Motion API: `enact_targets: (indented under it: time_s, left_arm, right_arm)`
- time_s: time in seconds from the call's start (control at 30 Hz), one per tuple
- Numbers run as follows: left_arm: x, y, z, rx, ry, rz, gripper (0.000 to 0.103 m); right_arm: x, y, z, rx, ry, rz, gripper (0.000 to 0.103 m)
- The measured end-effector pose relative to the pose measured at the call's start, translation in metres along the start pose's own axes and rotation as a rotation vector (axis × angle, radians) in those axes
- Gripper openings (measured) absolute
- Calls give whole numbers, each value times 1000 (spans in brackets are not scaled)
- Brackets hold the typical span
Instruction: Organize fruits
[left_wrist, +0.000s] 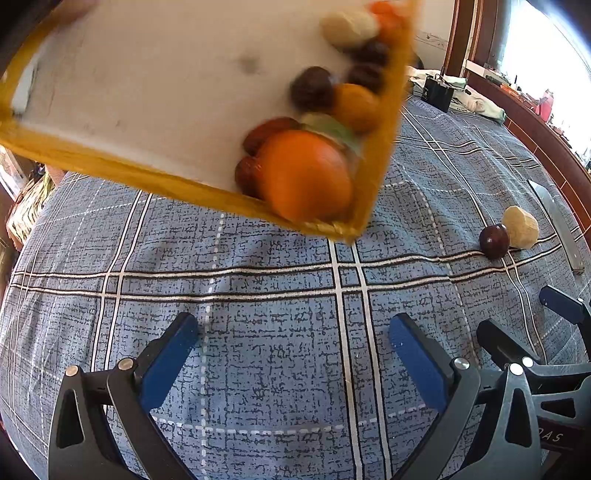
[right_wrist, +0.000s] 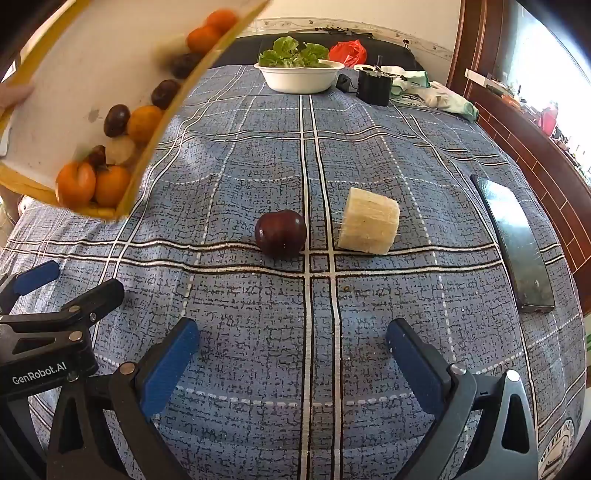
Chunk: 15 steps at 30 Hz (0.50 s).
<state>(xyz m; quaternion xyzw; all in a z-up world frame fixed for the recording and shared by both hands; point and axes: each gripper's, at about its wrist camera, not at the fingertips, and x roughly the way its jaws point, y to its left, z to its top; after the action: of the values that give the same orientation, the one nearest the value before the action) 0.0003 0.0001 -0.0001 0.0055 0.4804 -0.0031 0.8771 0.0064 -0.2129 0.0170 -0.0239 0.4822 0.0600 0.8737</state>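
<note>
Spreading across both views is a bed (right_wrist: 258, 155) under a blue checked cover, and that's our stage. Over its left side hangs a tilted tray (left_wrist: 110, 92), yellow-rimmed with a white floor, blurred in the left view; a hand (right_wrist: 13, 96) grips its edge at the far left of the right view. Fruit has piled into the tray's low corner: oranges (right_wrist: 110, 184), dark plums (right_wrist: 116, 120) and a pale chunk (left_wrist: 349, 27), all pressed against the rim.

Along the right edge of the bed lies a long dark flat object (right_wrist: 517, 243); what it is, I cannot tell. Back by the wall sits a white bowl (right_wrist: 299, 79) of green leaves (right_wrist: 291, 53), with a black box (right_wrist: 375, 88) beside it and a red bag (right_wrist: 349, 51) behind.

Down front, the left claw (left_wrist: 293, 332) is released, blue pads spread wide, nothing between them, only cover below. The right claw (right_wrist: 291, 336) is equally wide and empty, tilted down at the bed.

Ahead of the right claw, on the cover, rests a pale ridged fruit piece (right_wrist: 369, 221), and just beside it, apart by a narrow gap, a single plum (right_wrist: 280, 232).
</note>
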Motion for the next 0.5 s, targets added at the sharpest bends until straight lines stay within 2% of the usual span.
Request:
enact_targets:
  time_s: [0.5]
  left_arm:
    - [-2,-1,1,0,1,-1,103]
  right_arm:
    - [2,1,0,0,1,0,103]
